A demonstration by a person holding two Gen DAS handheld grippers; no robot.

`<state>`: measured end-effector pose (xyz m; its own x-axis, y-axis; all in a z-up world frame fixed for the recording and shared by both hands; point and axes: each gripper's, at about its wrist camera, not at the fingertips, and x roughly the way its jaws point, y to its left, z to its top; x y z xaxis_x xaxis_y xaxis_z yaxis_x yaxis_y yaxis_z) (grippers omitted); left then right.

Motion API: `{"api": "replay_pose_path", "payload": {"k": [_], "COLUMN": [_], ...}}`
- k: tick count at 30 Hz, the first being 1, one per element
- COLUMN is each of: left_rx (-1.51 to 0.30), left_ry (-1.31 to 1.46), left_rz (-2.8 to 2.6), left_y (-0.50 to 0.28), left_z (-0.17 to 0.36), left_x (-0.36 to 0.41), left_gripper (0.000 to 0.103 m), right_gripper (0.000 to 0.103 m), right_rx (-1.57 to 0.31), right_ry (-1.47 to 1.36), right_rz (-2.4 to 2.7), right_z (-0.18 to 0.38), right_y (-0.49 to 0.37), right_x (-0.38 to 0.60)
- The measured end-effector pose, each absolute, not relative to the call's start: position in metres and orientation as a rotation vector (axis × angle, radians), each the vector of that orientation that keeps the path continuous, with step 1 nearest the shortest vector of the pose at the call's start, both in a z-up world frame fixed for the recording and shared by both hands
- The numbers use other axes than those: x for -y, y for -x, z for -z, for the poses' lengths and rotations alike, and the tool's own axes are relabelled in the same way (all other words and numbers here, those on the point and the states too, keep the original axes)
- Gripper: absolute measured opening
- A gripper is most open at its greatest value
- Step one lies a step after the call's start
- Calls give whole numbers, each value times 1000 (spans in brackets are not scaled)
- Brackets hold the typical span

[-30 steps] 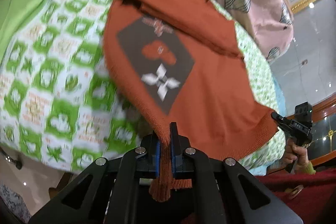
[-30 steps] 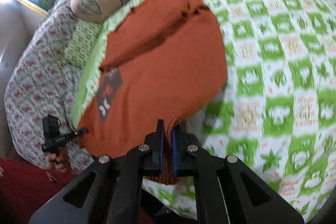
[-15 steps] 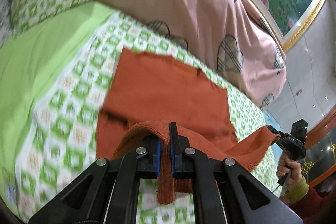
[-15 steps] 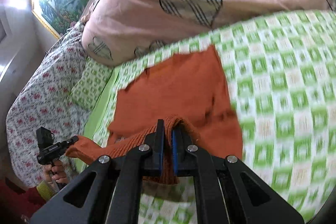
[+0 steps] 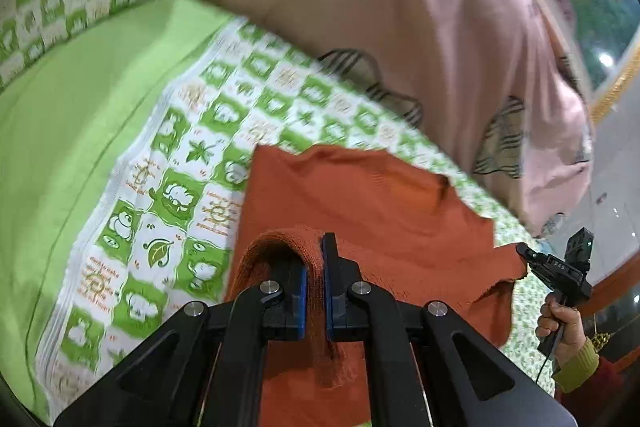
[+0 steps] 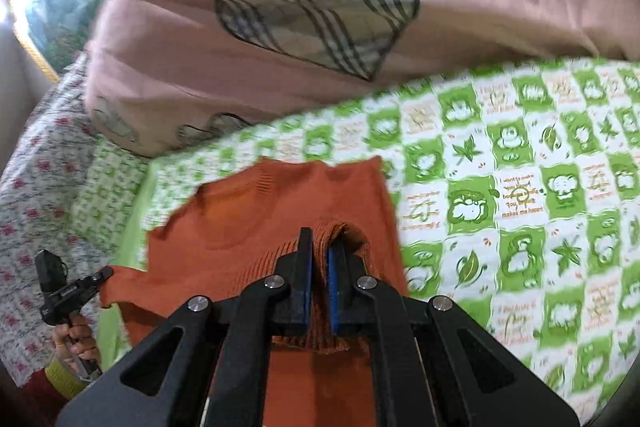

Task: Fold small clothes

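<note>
— Rust-orange knitted sweater [image 5: 360, 203] on the green-and-white checked bedspread [image 5: 192, 155]: which step?

— The fold-over. Left tongs [image 5: 314, 281] and right tongs [image 6: 319, 277] are each clamped on a hem corner, hem raised above the body.

— Next?

— Probably lay the hem level near the neckline, below the pink heart-print quilt [image 6: 280, 39], then release.
</note>
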<state>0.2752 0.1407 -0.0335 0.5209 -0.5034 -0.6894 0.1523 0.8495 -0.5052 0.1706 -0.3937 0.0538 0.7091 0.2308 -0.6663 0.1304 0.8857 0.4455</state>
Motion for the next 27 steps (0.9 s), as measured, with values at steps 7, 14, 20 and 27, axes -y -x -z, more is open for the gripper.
{"api": "replay_pose_path", "payload": {"k": [7,14,20,27], "left_rx": [-1058,-1054,-1178,-1194], "left_ry": [373,350,277,141], "left_rz": [351,386,536,570], "left_y": [-308,-262,-207,-226], "left_z": [78,56,77,93], "left_x": [-134,-134,-79,-34], "left_gripper": [8,42,43,44], "right_gripper": [8,44,48,33], "right_rx": [-875,-798,-816,-1053], "right_ry": [-516,-508,-369,-92], "right_rz": [5,88,-52,-348], "right_z": [-12,-38,-45,10], "right_y": [-200,-168,-128,-146], "right_x": [402,404,344,253]}}
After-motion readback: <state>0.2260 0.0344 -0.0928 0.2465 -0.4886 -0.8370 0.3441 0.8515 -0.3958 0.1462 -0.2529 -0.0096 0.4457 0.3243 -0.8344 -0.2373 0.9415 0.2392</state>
